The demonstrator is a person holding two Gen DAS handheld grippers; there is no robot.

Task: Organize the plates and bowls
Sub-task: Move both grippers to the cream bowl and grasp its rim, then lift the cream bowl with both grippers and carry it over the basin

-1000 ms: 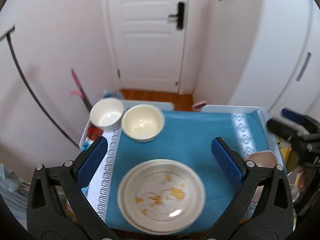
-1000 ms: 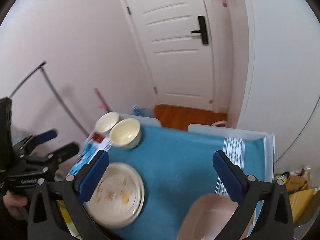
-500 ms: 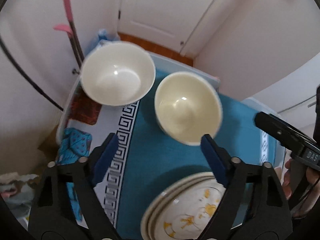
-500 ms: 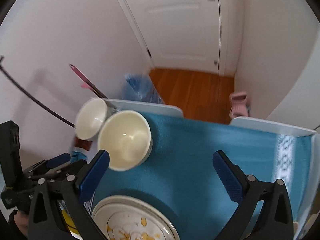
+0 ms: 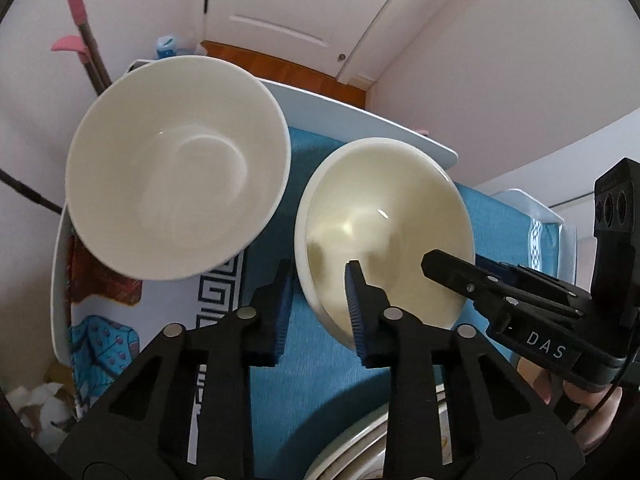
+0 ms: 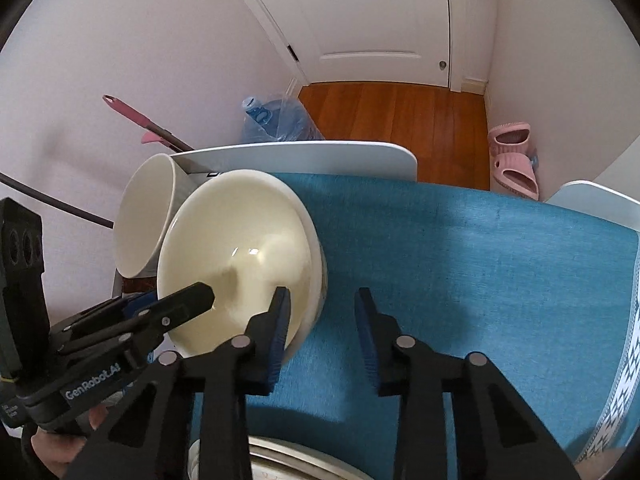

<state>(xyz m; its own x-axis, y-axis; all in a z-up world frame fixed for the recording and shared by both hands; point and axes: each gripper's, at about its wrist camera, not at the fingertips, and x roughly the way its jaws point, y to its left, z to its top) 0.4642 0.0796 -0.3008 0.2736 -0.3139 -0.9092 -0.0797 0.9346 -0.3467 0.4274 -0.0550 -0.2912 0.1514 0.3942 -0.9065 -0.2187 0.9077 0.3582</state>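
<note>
A cream bowl (image 5: 380, 216) (image 6: 240, 240) stands on the blue cloth beside a white bowl (image 5: 176, 168) (image 6: 140, 216), which sits to its left. My left gripper (image 5: 318, 280) straddles the cream bowl's near-left rim, one finger outside and one inside, and its jaws are closing. My right gripper (image 6: 321, 292) straddles the bowl's right rim and is also closing, with a strip of cloth still showing between its outer pad and the wall. Each gripper shows at the edge of the other's view. A stained plate (image 5: 348, 440) (image 6: 304, 464) lies nearest me.
The blue cloth (image 6: 480, 260) covers a white table whose far edge (image 6: 320, 156) is just behind the bowls. Beyond it are a water jug (image 6: 280, 120), pink slippers (image 6: 514, 156), a pink-handled tool (image 5: 80, 36) on the wall and a white door.
Both grippers came down and forward from above the plate to the cream bowl. Their jaws went from wide open to narrow around its rim.
</note>
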